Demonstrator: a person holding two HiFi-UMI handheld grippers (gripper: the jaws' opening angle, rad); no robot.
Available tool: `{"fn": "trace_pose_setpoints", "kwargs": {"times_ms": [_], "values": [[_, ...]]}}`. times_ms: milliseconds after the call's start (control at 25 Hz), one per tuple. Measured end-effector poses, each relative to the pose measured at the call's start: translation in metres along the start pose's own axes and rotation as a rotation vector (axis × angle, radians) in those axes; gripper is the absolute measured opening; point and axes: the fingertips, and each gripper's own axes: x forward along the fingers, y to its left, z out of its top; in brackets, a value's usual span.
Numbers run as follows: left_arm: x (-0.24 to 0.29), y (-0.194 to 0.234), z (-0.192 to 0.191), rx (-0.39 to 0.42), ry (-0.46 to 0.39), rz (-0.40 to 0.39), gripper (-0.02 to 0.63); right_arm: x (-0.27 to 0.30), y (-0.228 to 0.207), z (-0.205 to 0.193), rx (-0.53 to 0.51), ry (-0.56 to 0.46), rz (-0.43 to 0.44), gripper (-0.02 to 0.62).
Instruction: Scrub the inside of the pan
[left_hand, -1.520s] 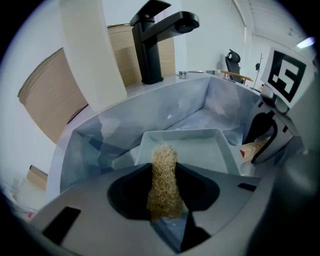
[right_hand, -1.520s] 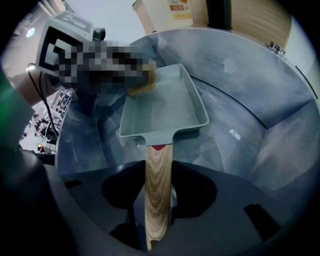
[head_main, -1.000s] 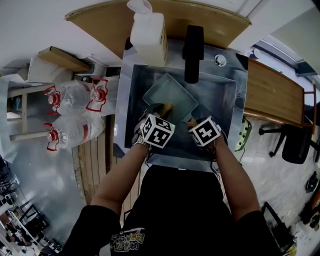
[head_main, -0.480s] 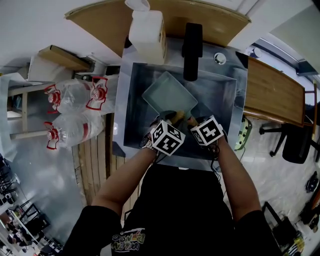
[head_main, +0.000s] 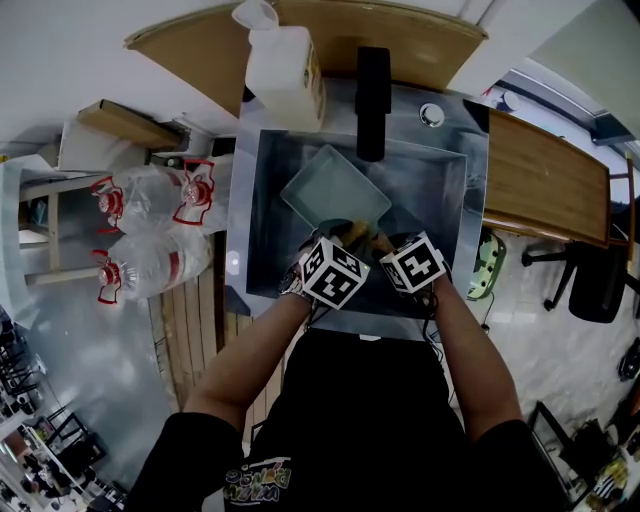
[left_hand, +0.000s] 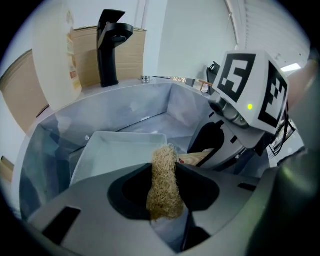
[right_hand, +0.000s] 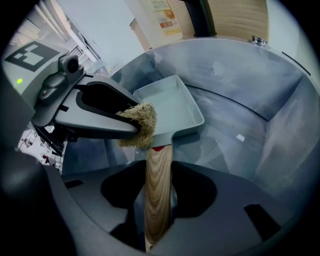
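So here's where we're at. Our right gripper (right_hand: 159, 172) is clamped on the pan's wooden handle (right_hand: 157, 200), which runs straight back between the jaws with both pressing on its sides. The pan (right_hand: 170, 107) itself, a rectangular grey one, sits just ahead of that gripper, down inside the steel sink (head_main: 430, 190). It's angled so its far corner points away and a bit to the left.

Our left gripper (left_hand: 165, 172) is just beside the right one, on its left, and both point steeply down into the sink. Its jaws are squeezed on a tan, fibrous scrubber (left_hand: 164, 185), which sticks out past the tips. From the right gripper view, the scrubber hangs right at the pan's near rim, just left of where the handle joins. We can't tell if it's actually pressing on the metal or only hovering over it. The open inside of the pan lies just beyond the scrubber.

Past the pan, on the far side of the sink from both grippers, stands a black faucet (head_main: 372, 100). A white jug (head_main: 283, 65) sits beyond and left of the left gripper. Some big water bottles (head_main: 150, 225) lie well off to its left, outside the sink.
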Motion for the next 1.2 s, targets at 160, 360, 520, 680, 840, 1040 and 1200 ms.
{"fn": "trace_pose_setpoints", "kwargs": {"times_ms": [160,360,520,680,840,1040,1200], "values": [[-0.011,0.000,0.007,-0.015,-0.033,0.008,0.143,-0.011,0.002,0.010,0.005,-0.080,0.010,0.170],[-0.030,0.000,0.015,-0.055,-0.088,0.040,0.143,-0.035,0.007,0.024,-0.005,-0.192,0.021,0.170],[-0.049,-0.005,0.023,-0.091,-0.143,0.077,0.143,-0.063,0.010,0.032,-0.024,-0.290,0.027,0.152],[-0.072,-0.018,0.034,-0.122,-0.217,0.099,0.143,-0.098,0.009,0.036,-0.050,-0.393,-0.012,0.011],[-0.105,-0.036,0.049,-0.197,-0.324,0.117,0.143,-0.142,0.024,0.036,-0.126,-0.493,0.003,0.009],[-0.151,-0.056,0.064,-0.272,-0.479,0.184,0.143,-0.194,0.042,0.031,-0.200,-0.588,0.045,0.009],[-0.185,-0.078,0.068,-0.315,-0.592,0.250,0.143,-0.230,0.055,0.020,-0.256,-0.649,0.075,0.009]]}}
